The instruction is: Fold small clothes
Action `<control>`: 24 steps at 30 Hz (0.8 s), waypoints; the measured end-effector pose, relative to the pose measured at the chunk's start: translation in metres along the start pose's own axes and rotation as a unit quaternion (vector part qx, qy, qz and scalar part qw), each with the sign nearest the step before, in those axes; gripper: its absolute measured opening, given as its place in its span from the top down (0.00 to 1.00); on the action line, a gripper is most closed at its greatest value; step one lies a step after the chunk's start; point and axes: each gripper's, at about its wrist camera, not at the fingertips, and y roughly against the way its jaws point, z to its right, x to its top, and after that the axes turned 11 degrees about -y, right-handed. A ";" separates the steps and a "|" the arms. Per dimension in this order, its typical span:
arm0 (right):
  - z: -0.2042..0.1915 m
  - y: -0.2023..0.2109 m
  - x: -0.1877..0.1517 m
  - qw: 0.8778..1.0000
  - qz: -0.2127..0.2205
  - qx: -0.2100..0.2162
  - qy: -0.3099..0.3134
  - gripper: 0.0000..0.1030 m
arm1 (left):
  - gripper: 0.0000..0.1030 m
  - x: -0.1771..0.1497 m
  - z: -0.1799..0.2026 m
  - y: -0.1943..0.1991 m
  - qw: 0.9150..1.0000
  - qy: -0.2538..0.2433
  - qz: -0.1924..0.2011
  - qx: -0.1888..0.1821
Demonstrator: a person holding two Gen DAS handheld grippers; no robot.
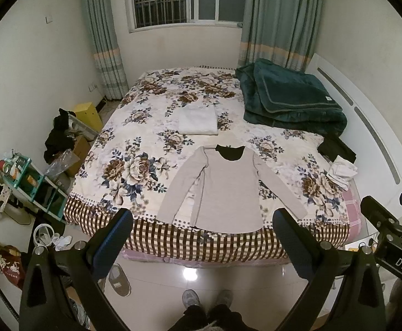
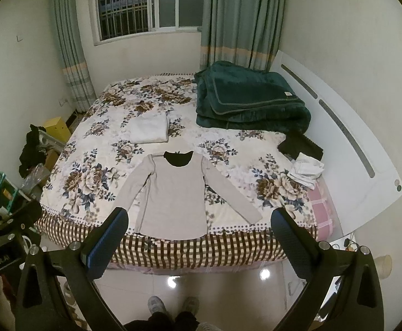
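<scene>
The beige long-sleeved top (image 1: 223,184) lies flat on the bed (image 1: 145,127), front up, and in both wrist views it sits straight ahead of the jaws, framed in the gap between them. Its hem runs along the near edge of the bed, closest to the jaws, and its neckline points away; the sleeves slant outward and down toward either jaw tip. That spread looks deliberate — laid out smooth, with hem and cuffs nearest the person, so each sleeve can be picked up from its own side.

Beyond the top, farther from the jaws, a folded white cloth (image 1: 198,121) rests on the bed, likely a finished piece set out of the way. Ahead and to the right of the jaws lie a folded green blanket (image 1: 289,96), a dark garment (image 1: 336,149) and a crumpled white one (image 1: 341,169), probably waiting their turn.

The left gripper (image 1: 201,220) and right gripper (image 2: 199,220) are both held high above the floor, short of the bed, tilted down toward the top — side by side, level. Each has its jaws spread wide and holds nothing. Folding has not begun.
</scene>
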 end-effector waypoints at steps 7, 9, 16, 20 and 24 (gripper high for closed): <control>-0.006 0.016 0.017 1.000 0.006 0.000 0.004 0.00 | 0.00 0.002 -0.004 0.004 1.000 0.000 0.002 0.000; -0.007 0.016 0.014 1.000 0.007 -0.002 0.005 0.00 | 0.00 0.003 -0.004 0.004 1.000 0.001 0.003 0.000; -0.007 0.016 0.012 1.000 0.008 0.000 0.006 0.00 | 0.00 0.016 -0.014 0.016 1.000 0.000 0.005 -0.001; -0.007 0.017 0.012 1.000 0.008 -0.001 0.005 0.00 | 0.00 0.013 -0.012 0.015 1.000 0.001 0.005 0.000; -0.006 0.016 0.010 1.000 0.009 -0.001 0.006 0.00 | 0.00 0.013 -0.012 0.016 1.000 0.001 0.005 0.001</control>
